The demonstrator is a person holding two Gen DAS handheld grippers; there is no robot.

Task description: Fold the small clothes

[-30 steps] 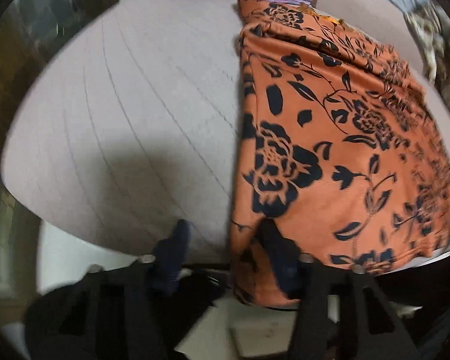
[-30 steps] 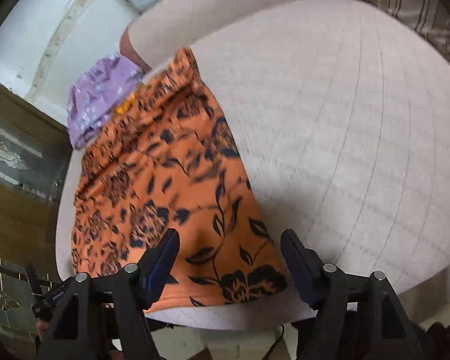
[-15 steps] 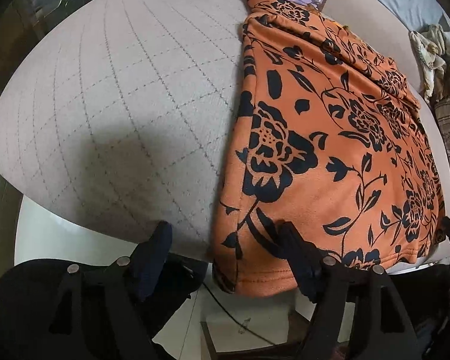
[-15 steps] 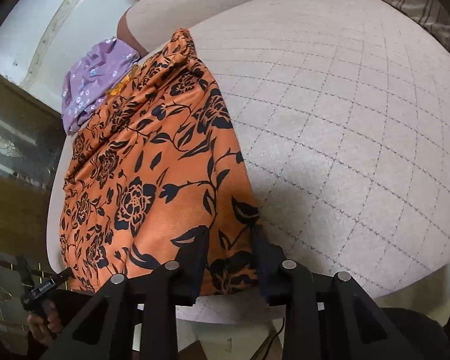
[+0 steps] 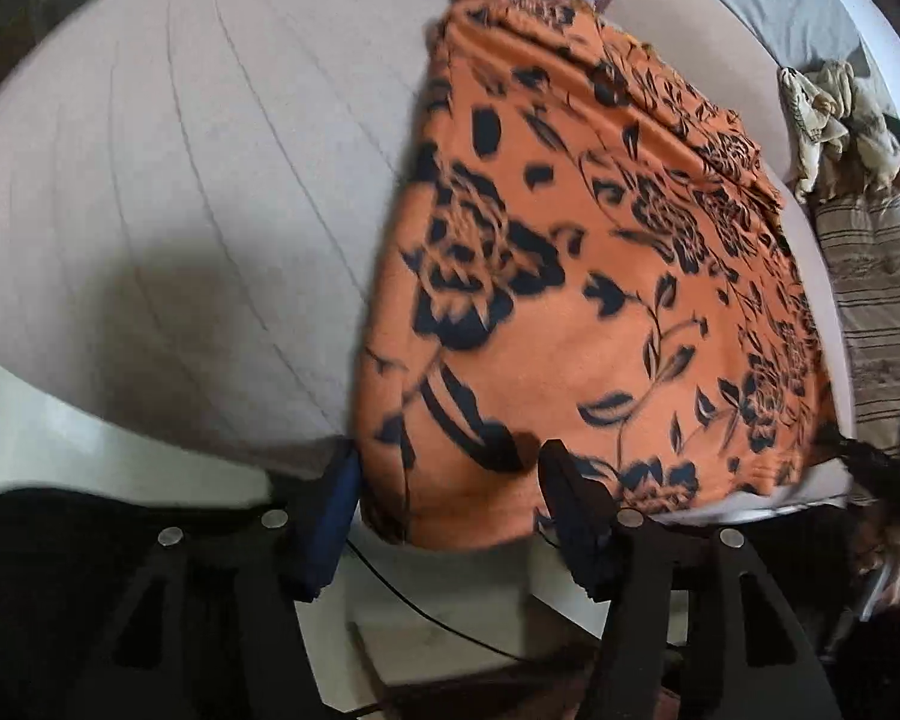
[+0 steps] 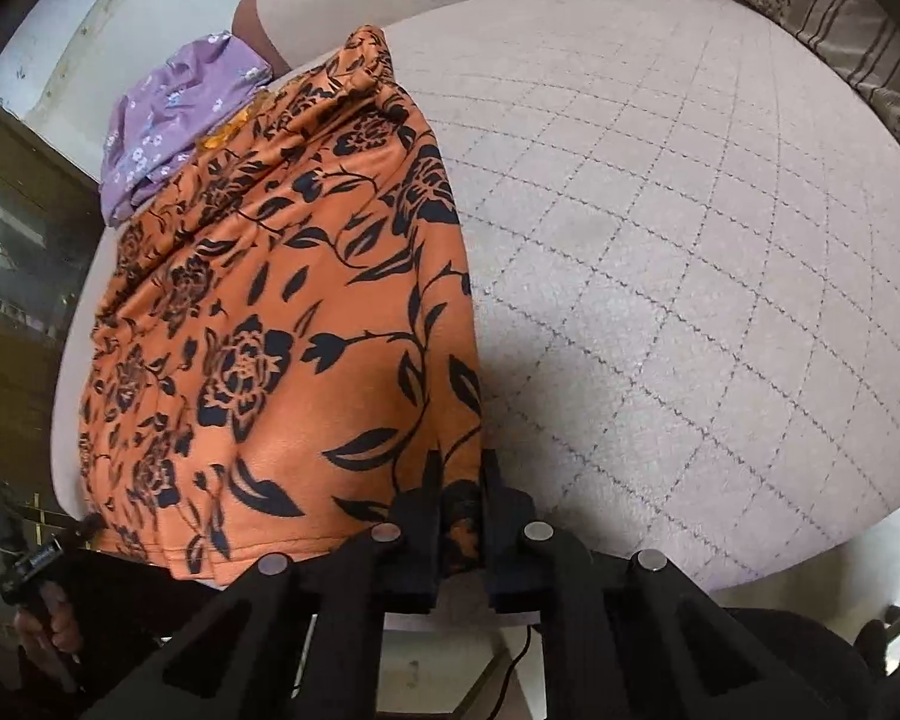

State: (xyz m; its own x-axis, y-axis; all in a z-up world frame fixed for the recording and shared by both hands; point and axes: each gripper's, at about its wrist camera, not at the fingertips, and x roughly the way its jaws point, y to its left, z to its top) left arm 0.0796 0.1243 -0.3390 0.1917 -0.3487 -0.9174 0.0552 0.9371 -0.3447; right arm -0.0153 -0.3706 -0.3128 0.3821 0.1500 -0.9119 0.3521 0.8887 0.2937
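Observation:
An orange garment with black flowers (image 5: 600, 276) lies flat on a quilted beige cushion (image 5: 180, 180), its near hem hanging over the front edge. My left gripper (image 5: 450, 480) is open, its fingers (image 5: 576, 510) straddling the garment's near left corner. In the right wrist view the same garment (image 6: 306, 312) lies at left. My right gripper (image 6: 459, 504) is shut on the garment's near right corner at the cushion's edge.
A purple floral cloth (image 6: 174, 114) lies at the garment's far end. A striped pillow (image 5: 876, 300) and a crumpled pale cloth (image 5: 828, 114) lie right of the cushion (image 6: 690, 240). Dark wooden furniture (image 6: 12, 276) stands at far left.
My right gripper has closed from wide open onto the garment's near right corner. My left gripper has shifted right so its open fingers now straddle the near left corner.

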